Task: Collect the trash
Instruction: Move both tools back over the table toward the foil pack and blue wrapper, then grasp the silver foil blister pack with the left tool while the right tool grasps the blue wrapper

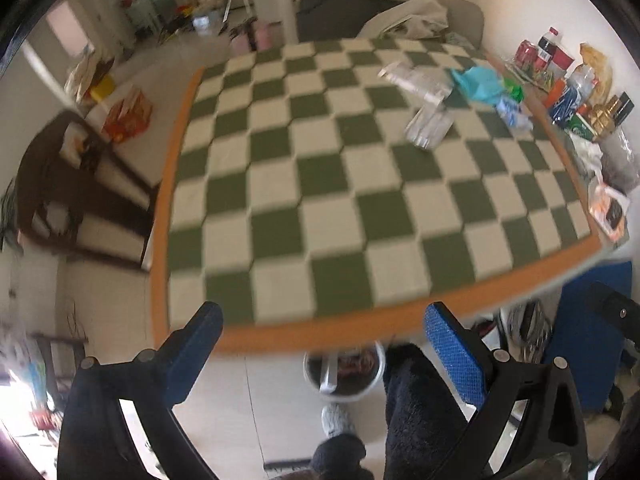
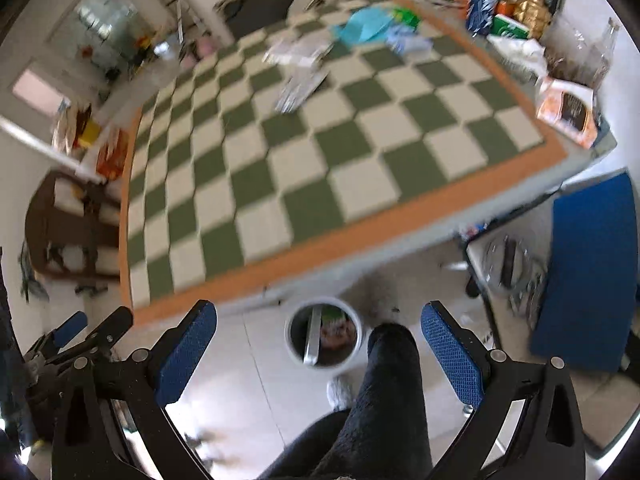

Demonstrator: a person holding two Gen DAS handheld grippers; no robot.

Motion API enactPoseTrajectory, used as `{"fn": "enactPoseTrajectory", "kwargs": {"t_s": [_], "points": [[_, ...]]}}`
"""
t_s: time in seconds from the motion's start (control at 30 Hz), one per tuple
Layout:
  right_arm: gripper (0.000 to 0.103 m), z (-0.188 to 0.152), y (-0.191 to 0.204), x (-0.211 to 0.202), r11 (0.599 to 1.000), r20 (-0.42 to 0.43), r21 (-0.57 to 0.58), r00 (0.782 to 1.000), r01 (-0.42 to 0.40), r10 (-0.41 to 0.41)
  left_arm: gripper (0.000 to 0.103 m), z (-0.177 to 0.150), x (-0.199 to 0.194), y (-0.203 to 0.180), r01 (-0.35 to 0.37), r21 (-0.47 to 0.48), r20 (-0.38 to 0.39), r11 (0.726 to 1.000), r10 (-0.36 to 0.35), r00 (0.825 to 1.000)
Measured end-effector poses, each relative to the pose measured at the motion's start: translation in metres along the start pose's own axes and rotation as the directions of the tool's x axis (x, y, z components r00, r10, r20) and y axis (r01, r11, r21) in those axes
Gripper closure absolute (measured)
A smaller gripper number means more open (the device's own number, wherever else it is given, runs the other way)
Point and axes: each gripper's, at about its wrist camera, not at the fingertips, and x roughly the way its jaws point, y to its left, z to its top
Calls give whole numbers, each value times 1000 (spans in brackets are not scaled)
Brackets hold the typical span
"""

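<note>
Trash lies on the far right part of the checkered table (image 1: 304,184): clear plastic wrappers (image 1: 428,124), a white wrapper (image 1: 416,78), a teal bag (image 1: 478,82) and a crumpled blue-white wrapper (image 1: 514,112). The same pile shows in the right wrist view: wrappers (image 2: 298,88), teal bag (image 2: 366,26). A white trash bin (image 1: 344,372) stands on the floor under the table's near edge; it also shows in the right wrist view (image 2: 324,334). My left gripper (image 1: 324,344) is open and empty. My right gripper (image 2: 318,340) is open and empty above the bin.
Bottles, cans and snack packs (image 1: 568,80) crowd the table's right side. A dark wooden chair (image 1: 72,192) stands left of the table. A blue panel (image 2: 588,272) leans at the right. The person's dark-clad leg (image 2: 384,392) is beside the bin.
</note>
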Motion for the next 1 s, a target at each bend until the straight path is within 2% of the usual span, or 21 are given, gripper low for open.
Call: {"fn": "enactPoseTrajectory", "kwargs": {"t_s": [0.1,0.2,0.4,0.57,0.7,0.77,0.83,0.9,0.97,1.0], "points": [[0,67,-25,18,999,-8,33,1000,-6,7,0,53,23,-25,6,51,-10,999,-5,1000],[0,129,-49,45,999,-44,45,999,6,-4,0,106,55,-57,5,125,-62,992,3,998],[0,250,-99,103,998,-118,58,993,36,-29,0,184,145,-129,28,312,-211,950,41,977],[0,322,-134,150,994,-152,58,985,91,-81,0,216,213,-164,68,388,-324,919,67,944],[0,366,-149,192,991,-194,52,975,123,-111,1,224,250,-177,93,405,-387,909,79,919],[0,381,-152,211,990,-208,38,970,136,-125,3,227,258,-178,103,389,-401,915,68,913],[0,392,-149,228,989,-221,22,966,145,-137,9,230,258,-172,126,315,-408,941,14,913],[0,403,-145,247,989,-224,11,964,147,-141,14,234,258,-160,116,206,-413,972,-21,910],[0,409,-141,260,988,-216,0,965,154,-150,14,235,258,-139,53,59,-405,997,-24,914],[7,411,-138,265,988,-205,-5,967,155,-153,14,233,257,-127,34,-24,-403,999,-41,914]]}}
